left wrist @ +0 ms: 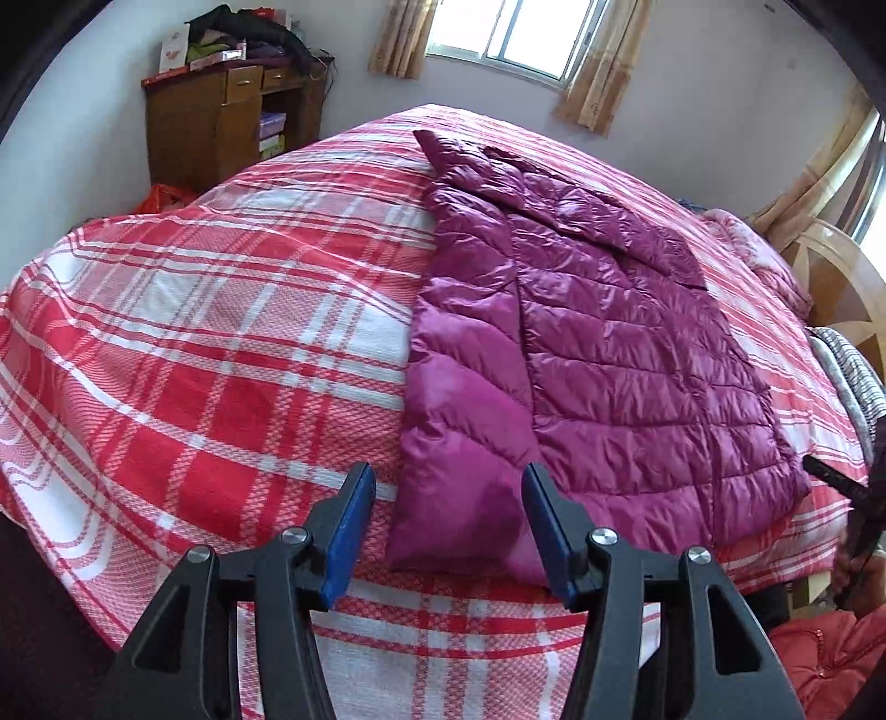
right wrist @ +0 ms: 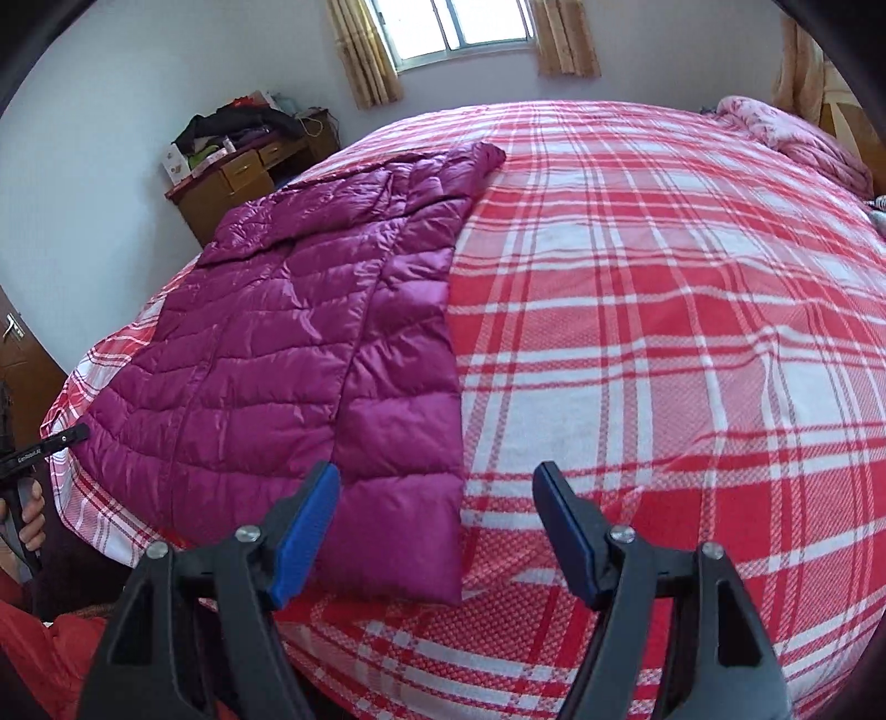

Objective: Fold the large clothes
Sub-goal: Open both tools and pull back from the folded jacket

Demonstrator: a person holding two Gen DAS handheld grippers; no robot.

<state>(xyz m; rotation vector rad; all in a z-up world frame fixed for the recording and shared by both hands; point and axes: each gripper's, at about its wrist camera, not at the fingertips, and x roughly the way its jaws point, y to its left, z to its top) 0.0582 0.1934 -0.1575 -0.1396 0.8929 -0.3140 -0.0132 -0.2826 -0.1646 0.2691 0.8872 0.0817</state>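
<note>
A: Blue pads [left wrist: 354, 531] of the left gripper [left wrist: 448, 531] are seen spread wide apart, nothing held. Just ahead of them, between the fingers, the near hem of the purple down jacket [left wrist: 598, 354] is laid flat on the red plaid bedspread [left wrist: 221, 343].

B: The right gripper [right wrist: 437, 531] is likewise held with its fingers parted and empty. The jacket's near corner [right wrist: 398, 531] is found just ahead of its left finger, with bare plaid ahead of its right finger.

A: Further out from the left gripper, the jacket is stretched away lengthwise, a sleeve folded along its left side.

B: Beyond that, a wooden cabinet [left wrist: 221, 127] piled with clothes is set against the far wall, ahead and to the left.

A: A curtained window [right wrist: 459, 27] is seen farthest off, and a pink quilt [right wrist: 792, 138] is bunched far ahead to the right of the right gripper.
</note>
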